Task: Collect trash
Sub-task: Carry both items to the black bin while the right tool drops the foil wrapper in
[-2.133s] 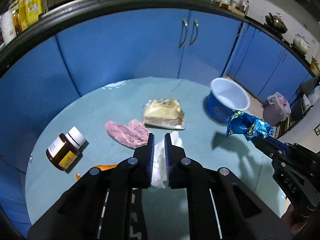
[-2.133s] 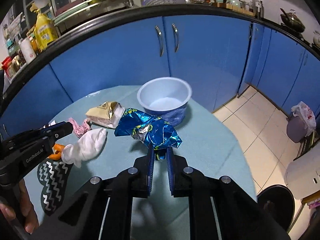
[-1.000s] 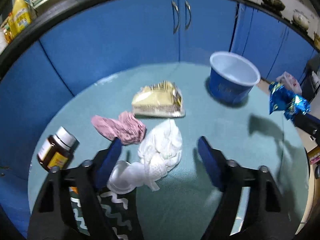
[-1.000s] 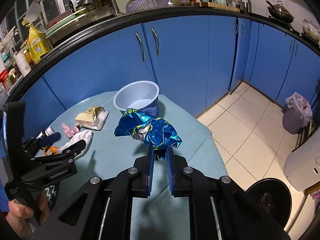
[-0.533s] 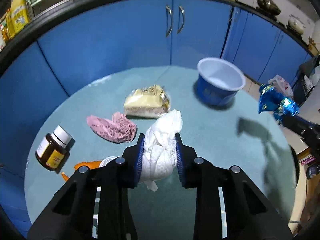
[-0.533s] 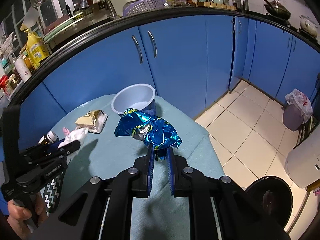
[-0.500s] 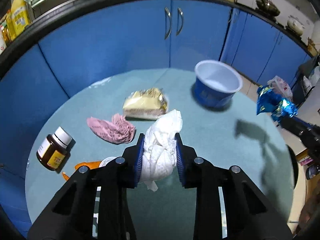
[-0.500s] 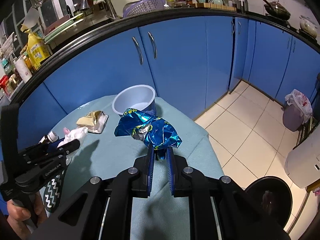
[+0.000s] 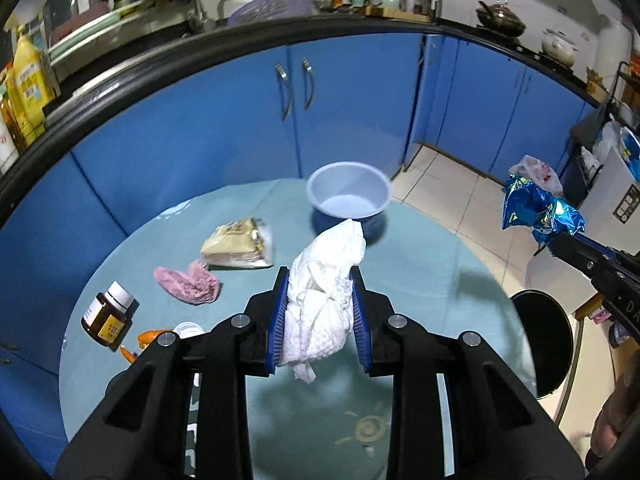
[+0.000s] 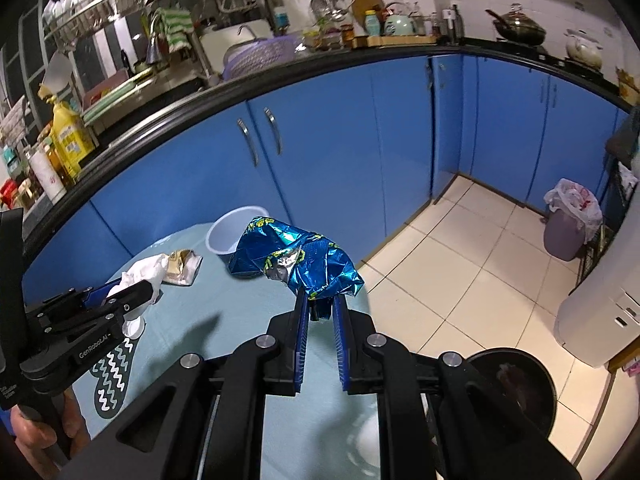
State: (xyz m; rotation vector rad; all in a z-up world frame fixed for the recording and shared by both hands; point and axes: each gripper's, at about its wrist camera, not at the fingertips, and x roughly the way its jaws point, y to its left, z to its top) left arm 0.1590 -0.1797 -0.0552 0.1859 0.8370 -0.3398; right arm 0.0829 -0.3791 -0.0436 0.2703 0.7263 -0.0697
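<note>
My left gripper (image 9: 320, 280) is shut on a crumpled white tissue (image 9: 324, 288) and holds it above the round teal table (image 9: 420, 280). It also shows in the right wrist view (image 10: 136, 284). My right gripper (image 10: 320, 300) is shut on a crumpled blue foil wrapper (image 10: 292, 256), held over the table's right edge; the wrapper also shows in the left wrist view (image 9: 536, 208). A black round trash bin (image 10: 516, 388) stands on the floor right of the table, also in the left wrist view (image 9: 540, 340).
On the table lie a yellow snack packet (image 9: 236, 244), a pink crumpled paper (image 9: 188, 284), a brown bottle (image 9: 108, 316), orange peel (image 9: 144, 340) and a blue bowl (image 9: 348, 204). Blue cabinets (image 10: 320, 152) curve behind. A bagged purple bin (image 10: 568, 220) stands far right.
The left gripper opened, closed on the white tissue and lifted it off the table. The right gripper carried the blue wrapper up and right, toward the black bin.
</note>
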